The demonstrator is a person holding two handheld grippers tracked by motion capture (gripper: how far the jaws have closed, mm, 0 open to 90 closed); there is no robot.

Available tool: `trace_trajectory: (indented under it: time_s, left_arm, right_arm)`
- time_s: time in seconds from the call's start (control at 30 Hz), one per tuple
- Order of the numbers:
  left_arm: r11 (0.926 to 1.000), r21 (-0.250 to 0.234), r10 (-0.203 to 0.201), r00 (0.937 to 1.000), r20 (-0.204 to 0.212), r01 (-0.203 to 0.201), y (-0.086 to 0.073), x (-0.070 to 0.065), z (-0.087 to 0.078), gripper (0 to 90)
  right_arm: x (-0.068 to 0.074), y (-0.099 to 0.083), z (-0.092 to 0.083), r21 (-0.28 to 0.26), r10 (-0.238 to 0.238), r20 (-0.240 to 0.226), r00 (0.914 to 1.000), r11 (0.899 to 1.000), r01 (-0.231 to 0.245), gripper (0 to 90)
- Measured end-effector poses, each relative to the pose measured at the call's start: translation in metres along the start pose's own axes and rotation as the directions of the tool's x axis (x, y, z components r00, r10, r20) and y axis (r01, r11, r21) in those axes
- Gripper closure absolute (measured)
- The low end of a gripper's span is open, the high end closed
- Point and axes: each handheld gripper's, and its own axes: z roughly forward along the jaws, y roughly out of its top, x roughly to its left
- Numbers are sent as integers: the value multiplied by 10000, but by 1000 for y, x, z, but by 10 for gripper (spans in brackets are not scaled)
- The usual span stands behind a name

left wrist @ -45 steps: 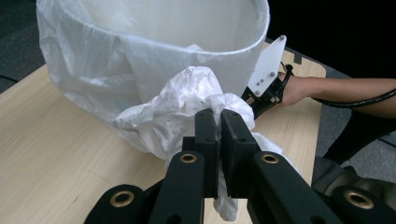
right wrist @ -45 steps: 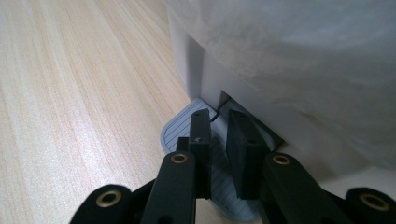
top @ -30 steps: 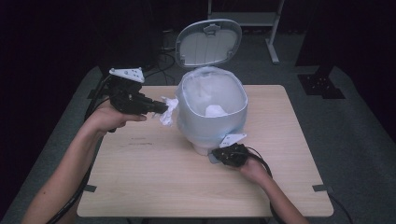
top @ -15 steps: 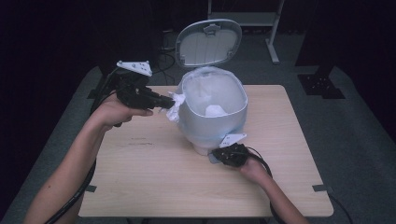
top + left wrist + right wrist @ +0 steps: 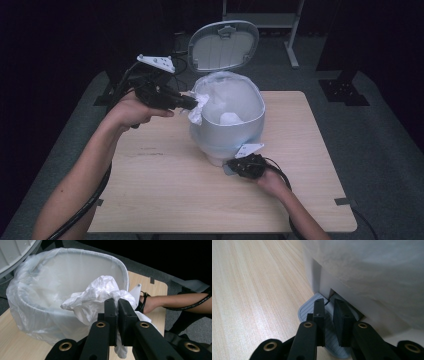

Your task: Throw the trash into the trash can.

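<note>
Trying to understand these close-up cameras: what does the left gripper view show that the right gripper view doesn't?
Left gripper view: the left gripper shut on white bag liner at the bin's open rim, a forearm beyond. Right gripper view: the right gripper shut over the grey pedal. Shared: the bin's wall and the wooden table.

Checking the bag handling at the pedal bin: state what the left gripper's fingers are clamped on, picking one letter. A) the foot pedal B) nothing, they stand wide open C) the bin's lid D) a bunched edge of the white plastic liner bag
D: in the left gripper view the left gripper has its fingers closed on a crumpled fold of the white liner bag at the rim of the pedal bin.
</note>
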Motion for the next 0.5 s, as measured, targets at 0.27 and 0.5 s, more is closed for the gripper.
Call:
trace_trajectory:
  time_s: [0.27,0.5]
  left_arm:
    - [10000,86,26,10000,-21,-26,14,3,11,862]
    - [9998,124,-156,9999,-18,156,20,11,22,862]
  right_arm:
    - [0,0,0,-34,34,-30,10000,10000,-34,794]
    - [-1,-1,0,-53,-29,-60,10000,10000,29,794]
